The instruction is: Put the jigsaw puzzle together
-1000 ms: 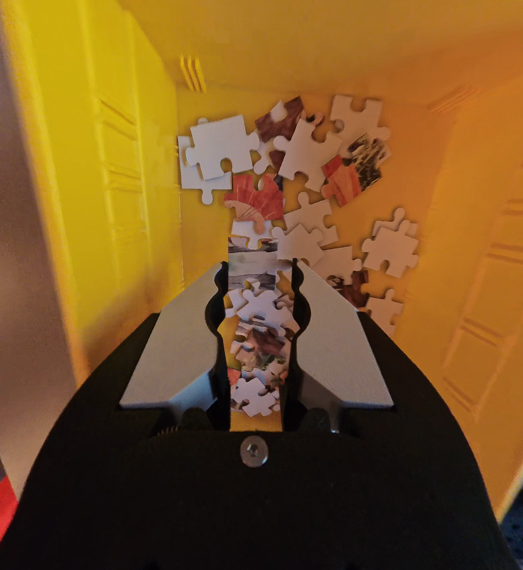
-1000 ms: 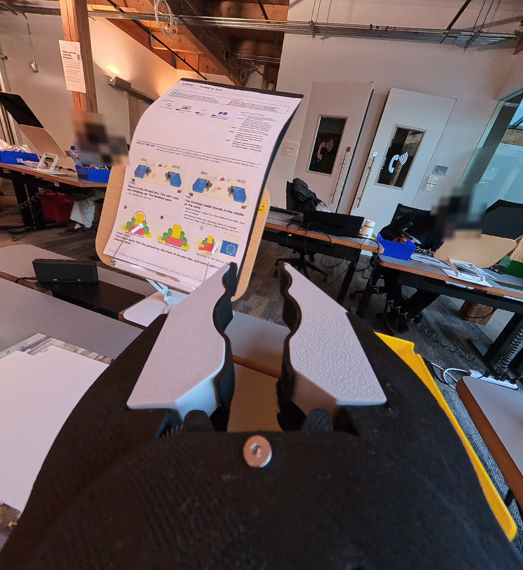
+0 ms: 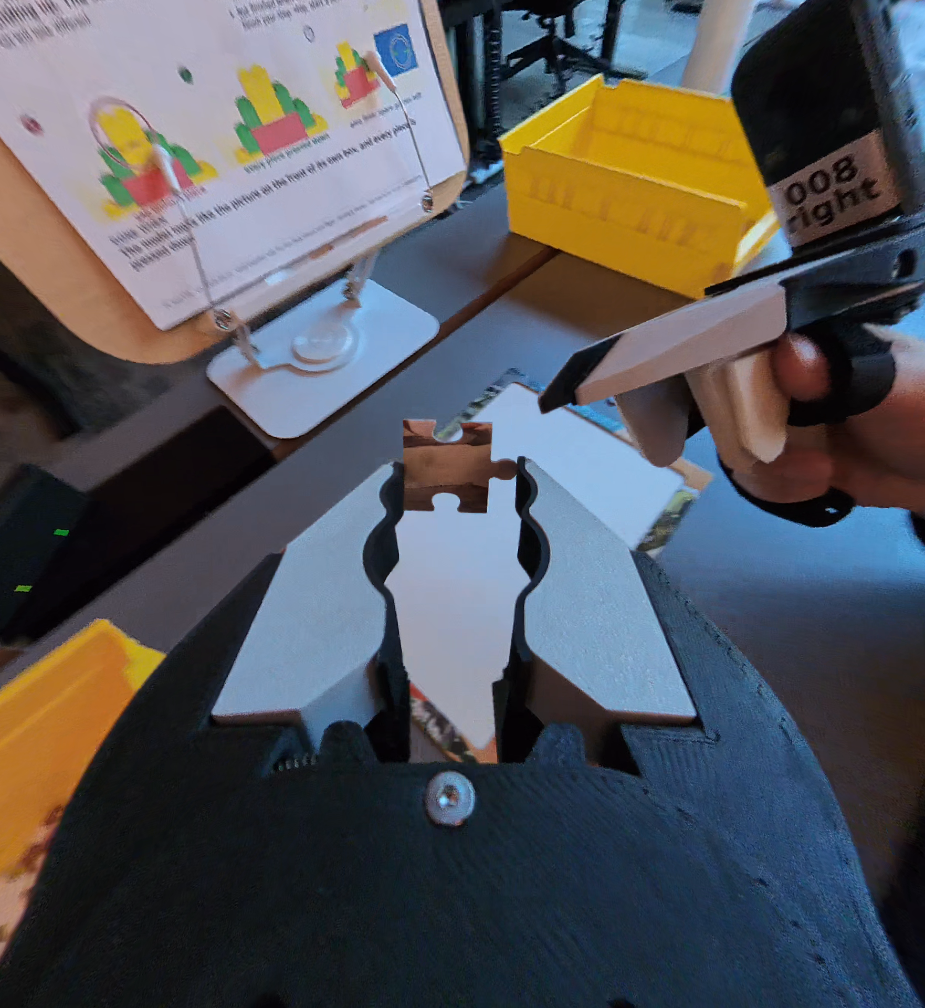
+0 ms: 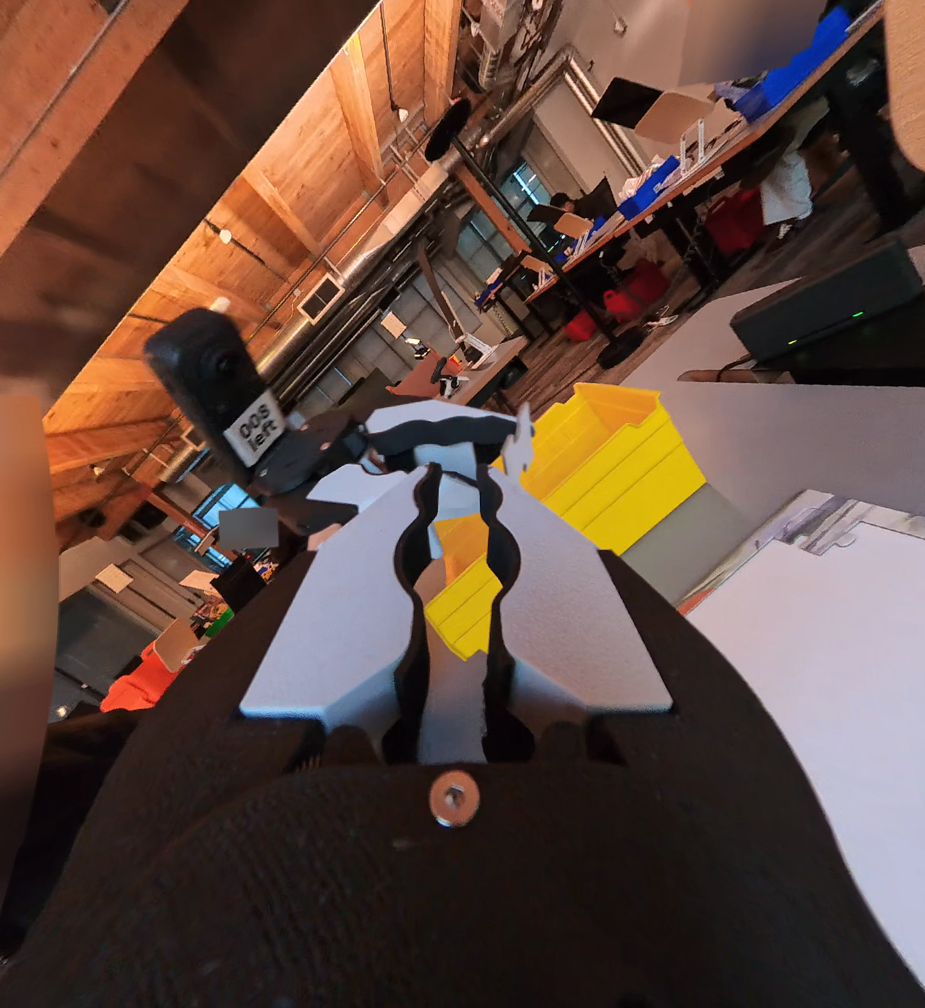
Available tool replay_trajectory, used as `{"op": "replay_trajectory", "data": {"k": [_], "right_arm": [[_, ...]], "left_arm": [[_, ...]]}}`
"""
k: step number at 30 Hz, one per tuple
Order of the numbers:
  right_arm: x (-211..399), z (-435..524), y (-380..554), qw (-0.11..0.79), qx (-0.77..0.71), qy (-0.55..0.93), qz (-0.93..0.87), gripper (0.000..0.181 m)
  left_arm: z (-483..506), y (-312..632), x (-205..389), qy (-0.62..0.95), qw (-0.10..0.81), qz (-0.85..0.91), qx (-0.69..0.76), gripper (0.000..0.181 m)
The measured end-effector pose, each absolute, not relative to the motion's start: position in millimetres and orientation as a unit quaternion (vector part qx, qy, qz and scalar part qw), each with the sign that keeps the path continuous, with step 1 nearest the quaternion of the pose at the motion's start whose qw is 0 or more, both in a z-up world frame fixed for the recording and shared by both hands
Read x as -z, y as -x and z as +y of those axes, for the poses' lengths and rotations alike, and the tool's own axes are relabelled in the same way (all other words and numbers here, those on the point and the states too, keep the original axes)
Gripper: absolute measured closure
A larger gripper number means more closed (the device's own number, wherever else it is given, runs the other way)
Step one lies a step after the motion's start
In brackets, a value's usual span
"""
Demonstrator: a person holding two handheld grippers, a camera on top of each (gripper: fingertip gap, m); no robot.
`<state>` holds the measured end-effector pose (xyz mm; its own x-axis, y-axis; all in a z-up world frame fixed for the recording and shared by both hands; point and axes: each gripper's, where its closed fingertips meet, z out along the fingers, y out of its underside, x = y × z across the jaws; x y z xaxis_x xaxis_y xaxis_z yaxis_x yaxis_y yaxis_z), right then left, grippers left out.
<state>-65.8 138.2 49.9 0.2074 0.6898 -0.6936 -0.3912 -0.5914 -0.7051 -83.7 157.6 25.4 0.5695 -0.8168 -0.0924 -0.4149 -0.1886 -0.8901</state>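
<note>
Left claw point(image 3: 457, 474) pinches brown puzzle piece point(image 3: 446, 469) at its tips, white puzzle board point(image 3: 575, 463) directly below-ahead; right claw point(image 4: 457, 483) empty, slightly parted, hovering beside.

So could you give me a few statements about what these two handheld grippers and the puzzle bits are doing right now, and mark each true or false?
1. The left gripper holds a puzzle piece at its fingertips. True.
2. The right gripper is carrying a puzzle piece. False: nothing sits between its fingers.
3. The held piece is lifted above the white puzzle board. True.
4. The yellow bin beyond the board is blue. False: it is yellow.
5. The right gripper points toward the left gripper. True.
</note>
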Motion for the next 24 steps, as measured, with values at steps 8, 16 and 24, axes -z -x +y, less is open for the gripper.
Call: {"op": "replay_trajectory", "data": {"k": [8, 16, 24], "right_arm": [[-47, 140, 67, 0.452, -0.614, 0.636, -0.119, 0.17], [-53, 140, 64, 0.486, -0.597, 0.624, -0.133, 0.174], [-48, 145, 60, 0.52, -0.551, 0.638, -0.141, 0.176]], "left_arm": [[154, 77, -34, 0.709, 0.532, 0.436, 0.158, 0.142], [149, 70, -37, 0.686, 0.558, 0.453, 0.113, 0.142], [150, 69, -31, 0.688, 0.556, 0.458, 0.089, 0.142]]}}
